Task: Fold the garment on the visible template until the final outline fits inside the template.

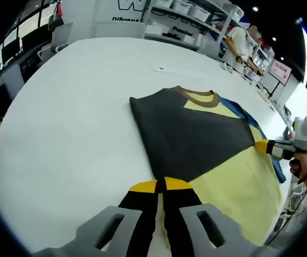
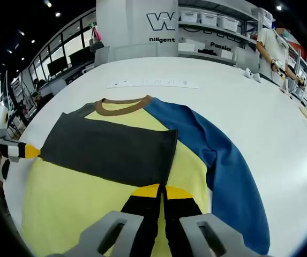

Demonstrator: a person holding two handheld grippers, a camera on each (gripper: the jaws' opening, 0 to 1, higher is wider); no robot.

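Room: a bright hall with shelves of boxes [image 2: 217, 21] behind a white wall sign [image 2: 169, 21]; a person [image 1: 241, 43] stands at the far end of the long table.
Table: white and wide [image 1: 62, 123]; your work lies on it. A thin white strip [image 2: 153, 83] lies beyond the collar.
Shirt: the shirt [image 2: 110, 198] lies flat on the table, collar away from you in the right gripper view. The body is yellow, the collar [image 2: 122, 106] is brown.
Grey sleeve: the dark grey sleeve [image 2: 110, 150] is folded across the chest and covers the upper part of the yellow body.
Blue sleeve: the blue sleeve [image 2: 228, 166] lies spread out to the side, running down along the edge of the body (not folded in).
Template: I cannot tell where it is; the shirt hides the surface under it.
Left gripper: your left gripper [image 1: 162, 187] has its yellow tips pressed close together at the corner of the grey sleeve; they seem to pinch the cloth there, but the contact is not clear. It also shows at the left edge of the right gripper view [image 2: 27, 151].
Right gripper: your right gripper [image 2: 162, 190] has its tips together too, at the other corner of the grey sleeve, over the yellow cloth. In the left gripper view it touches the sleeve edge [image 1: 263, 145], with your hand [image 1: 298, 163] behind it.
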